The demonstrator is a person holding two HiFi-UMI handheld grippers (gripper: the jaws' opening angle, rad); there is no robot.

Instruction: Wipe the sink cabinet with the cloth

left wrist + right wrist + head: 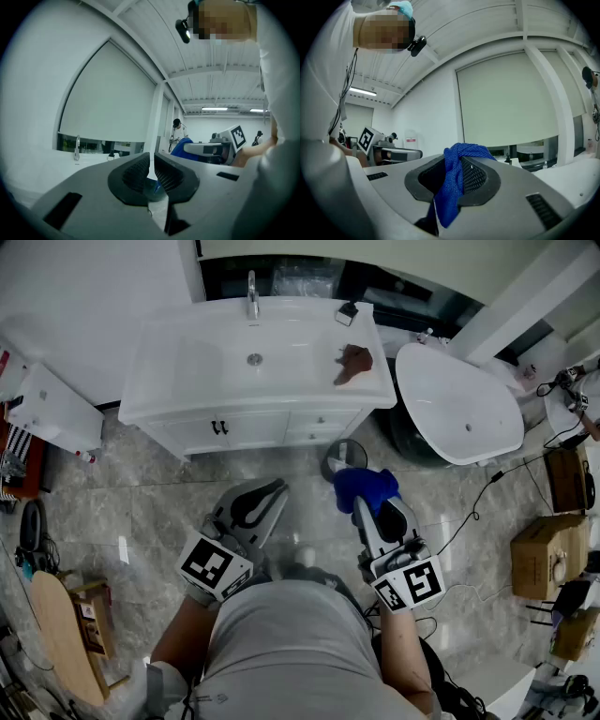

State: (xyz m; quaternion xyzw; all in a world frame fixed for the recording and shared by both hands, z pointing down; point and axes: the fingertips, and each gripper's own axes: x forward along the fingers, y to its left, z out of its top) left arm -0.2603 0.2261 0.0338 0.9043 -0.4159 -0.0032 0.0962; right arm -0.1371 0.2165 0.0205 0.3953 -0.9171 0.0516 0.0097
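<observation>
The white sink cabinet (253,423) stands ahead of me, with a chrome tap (252,294) at the back of its basin. My right gripper (361,498) is shut on a blue cloth (366,487), held up in the air in front of the cabinet; the blue cloth (457,180) hangs bunched between its jaws in the right gripper view. My left gripper (267,495) is held beside it, shut with nothing between the jaws (151,171). Both grippers point upward and stand well short of the cabinet front.
A brown rag (354,362) and a small dark object (346,313) lie on the countertop's right side. A white oval tub (459,404) stands right of the cabinet. A round object (339,457) sits on the floor near the cabinet foot. Cardboard boxes (548,554) at right, white appliance (52,409) at left.
</observation>
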